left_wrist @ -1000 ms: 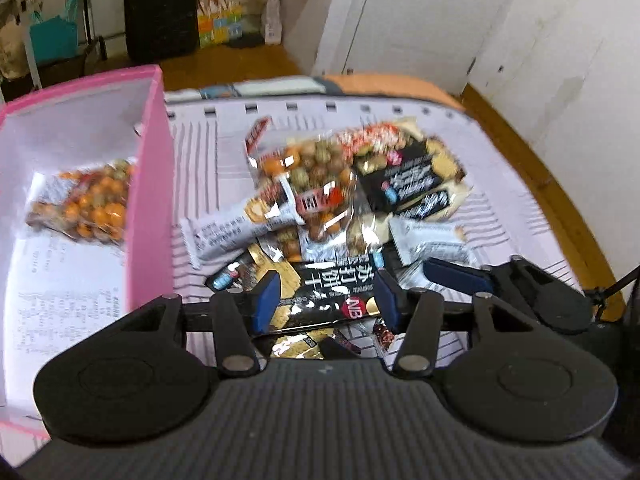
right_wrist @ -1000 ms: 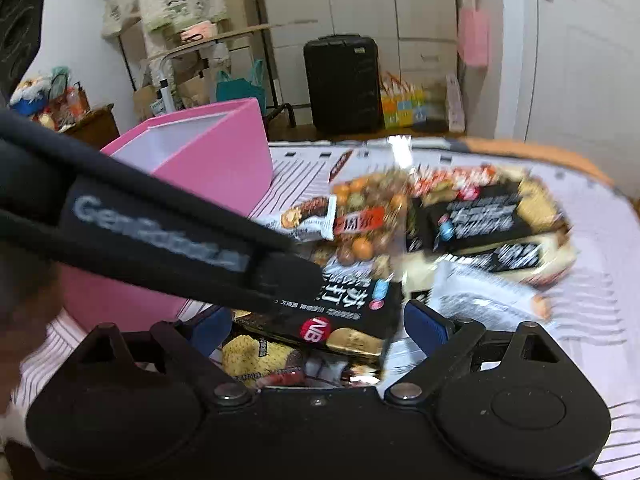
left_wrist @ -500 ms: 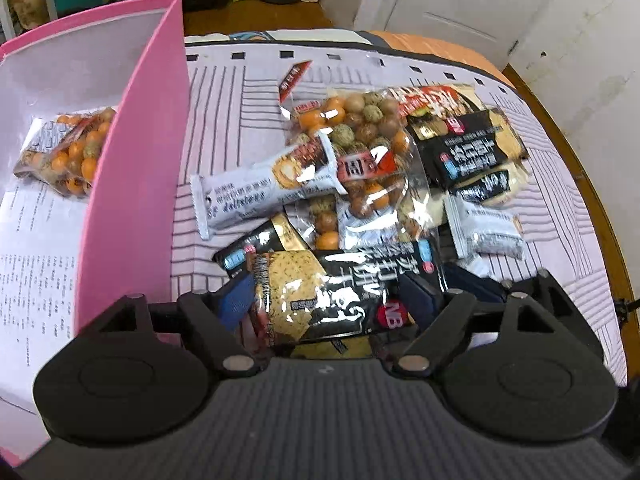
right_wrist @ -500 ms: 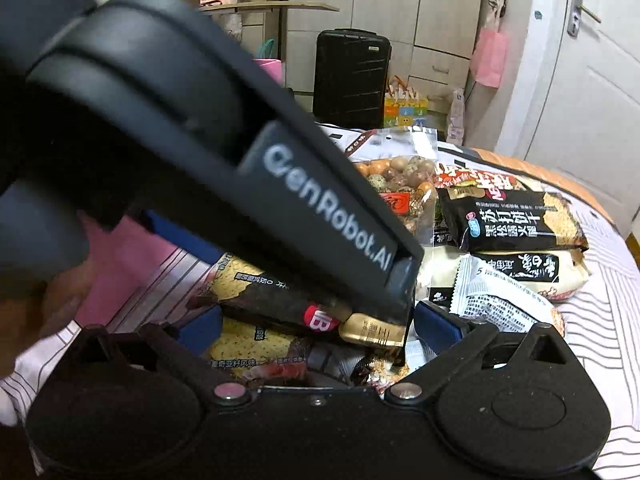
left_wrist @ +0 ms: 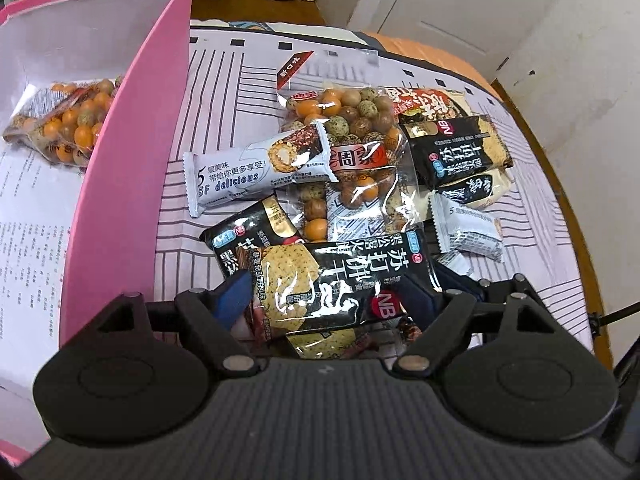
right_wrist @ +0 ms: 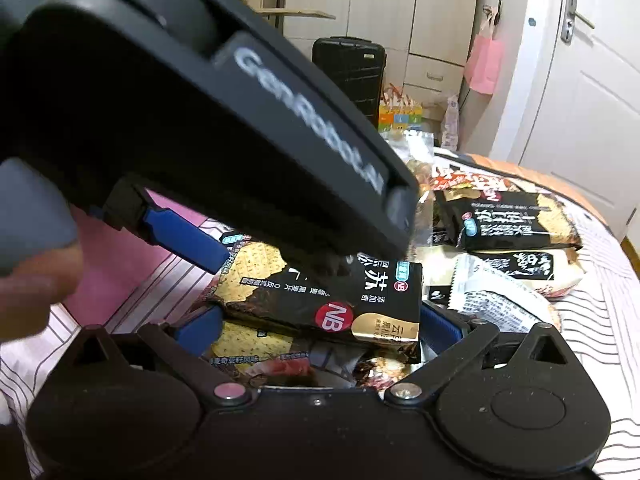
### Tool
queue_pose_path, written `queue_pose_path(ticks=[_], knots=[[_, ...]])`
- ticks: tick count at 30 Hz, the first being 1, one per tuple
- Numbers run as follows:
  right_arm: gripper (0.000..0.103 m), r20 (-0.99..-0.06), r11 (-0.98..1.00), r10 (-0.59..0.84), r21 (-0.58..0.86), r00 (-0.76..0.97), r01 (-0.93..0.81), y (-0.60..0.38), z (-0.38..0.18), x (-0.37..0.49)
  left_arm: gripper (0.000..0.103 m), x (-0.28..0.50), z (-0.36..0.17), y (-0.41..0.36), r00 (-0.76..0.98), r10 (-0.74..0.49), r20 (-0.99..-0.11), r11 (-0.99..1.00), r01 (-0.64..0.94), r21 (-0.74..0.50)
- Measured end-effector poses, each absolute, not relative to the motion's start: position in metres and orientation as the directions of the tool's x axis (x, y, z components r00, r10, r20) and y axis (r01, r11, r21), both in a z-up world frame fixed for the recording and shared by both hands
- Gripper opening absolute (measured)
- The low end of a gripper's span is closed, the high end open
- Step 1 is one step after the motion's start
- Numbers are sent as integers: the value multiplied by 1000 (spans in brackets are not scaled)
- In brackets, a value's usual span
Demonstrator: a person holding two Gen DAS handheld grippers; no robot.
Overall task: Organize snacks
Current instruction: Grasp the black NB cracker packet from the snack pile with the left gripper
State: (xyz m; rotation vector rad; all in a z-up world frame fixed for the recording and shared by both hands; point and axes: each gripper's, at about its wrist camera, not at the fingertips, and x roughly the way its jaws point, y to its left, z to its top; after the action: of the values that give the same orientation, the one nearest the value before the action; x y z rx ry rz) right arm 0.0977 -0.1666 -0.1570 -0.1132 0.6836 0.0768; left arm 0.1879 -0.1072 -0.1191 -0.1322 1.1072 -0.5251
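A black hard-shell suitcase point(right_wrist: 349, 74) stands upright on the far side of the room, in front of tall pale wardrobe doors point(right_wrist: 384, 12). To its right a pink paper bag point(right_wrist: 485, 65) hangs from a hook, and farther right a white door point(right_wrist: 580, 112) with a metal lever handle point(right_wrist: 576, 16) stands shut. Low beside the suitcase sits a small colourful box point(right_wrist: 400, 117) on the wooden floor point(left_wrist: 256, 10), and the near surface is covered by a pale cloth with dark striped lines point(left_wrist: 224, 92), an orange edge point(left_wrist: 436, 54) showing at its far right.
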Motion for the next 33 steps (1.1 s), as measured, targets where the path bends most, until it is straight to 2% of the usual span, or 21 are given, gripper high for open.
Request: queue_pose_path(ticks=[2, 7, 8, 9, 13, 16, 19, 21, 23, 25, 27, 33], knots=[[100, -639, 991, 23, -87, 769, -102, -170, -156, 94, 78, 189, -118, -104, 327, -494, -806, 858, 333, -391], [86, -646, 991, -2, -105, 764, -86, -182, -148, 79, 78, 194, -117, -98, 271, -566, -778, 814, 330, -477], [77, -641, 991, -14, -113, 767, -76, -185, -147, 76, 78, 195, -116, -97, 264, -577, -773, 807, 329, -491], [72, -638, 991, -19, -112, 770, -68, -189, -148, 76, 78, 195, -115, -96, 261, -585, -768, 801, 333, -497], [72, -644, 994, -35, -100, 764, -39, -199, -150, 71, 77, 191, -111, -100, 301, -541, -786, 828, 353, -435], [72, -641, 991, 16, -93, 768, -99, -195, -147, 65, 77, 186, -112, -106, 343, -476, -810, 860, 375, -347], [73, -646, 986, 57, -81, 761, -143, -192, -144, 66, 77, 183, -118, -112, 365, -406, -838, 884, 387, -260], [81, -647, 984, 62, -87, 760, -154, -186, -144, 70, 77, 185, -124, -111, 335, -413, -847, 885, 366, -288], [92, -646, 984, 54, -97, 761, -152, -182, -150, 79, 67, 187, -127, -107, 316, -436, -843, 880, 345, -326], [96, -644, 987, 50, -87, 763, -138, -177, -152, 88, 57, 187, -124, -108, 309, -455, -835, 867, 370, -335], [103, -642, 991, 47, -69, 765, -118, -172, -151, 90, 56, 188, -124, -109, 294, -462, -837, 860, 379, -341], [103, -634, 995, -35, -97, 773, -34, -162, -157, 101, 56, 187, -124, -107, 290, -490, -822, 847, 380, -371]])
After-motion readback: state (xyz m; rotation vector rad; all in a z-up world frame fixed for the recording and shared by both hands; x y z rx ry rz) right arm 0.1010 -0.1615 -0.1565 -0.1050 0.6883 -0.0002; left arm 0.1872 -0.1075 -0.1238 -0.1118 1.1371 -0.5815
